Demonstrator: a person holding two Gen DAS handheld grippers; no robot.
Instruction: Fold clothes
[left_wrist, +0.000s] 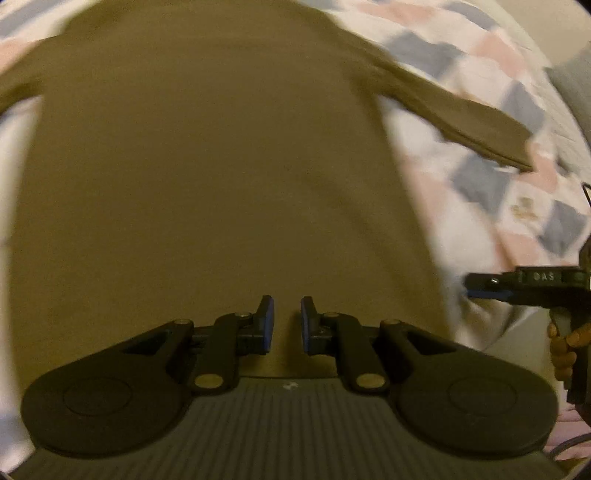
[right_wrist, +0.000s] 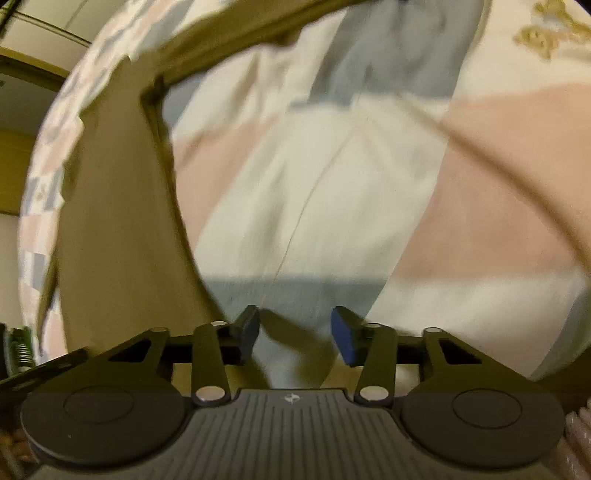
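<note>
Olive-brown long-sleeved cloth top (left_wrist: 207, 166): flat, sleeves outspread, ahead of left gripper (left_wrist: 287, 323) fingers, slightly parted, empty; right gripper (right_wrist: 295, 334) fingers apart, empty, over pastel patchwork bedcover (right_wrist: 369, 184).

The olive-brown shirt (left_wrist: 207, 155) is soft, matt cloth with a smooth face, the patchwork bedspread (left_wrist: 491, 66) beneath it is matt printed cloth, lightly creased, and the left gripper (left_wrist: 287, 325) is matt black plastic with shiny metal pivot pins, blue rubbery-looking pads (left_wrist: 269, 325) and a ribbed grey body.
</note>
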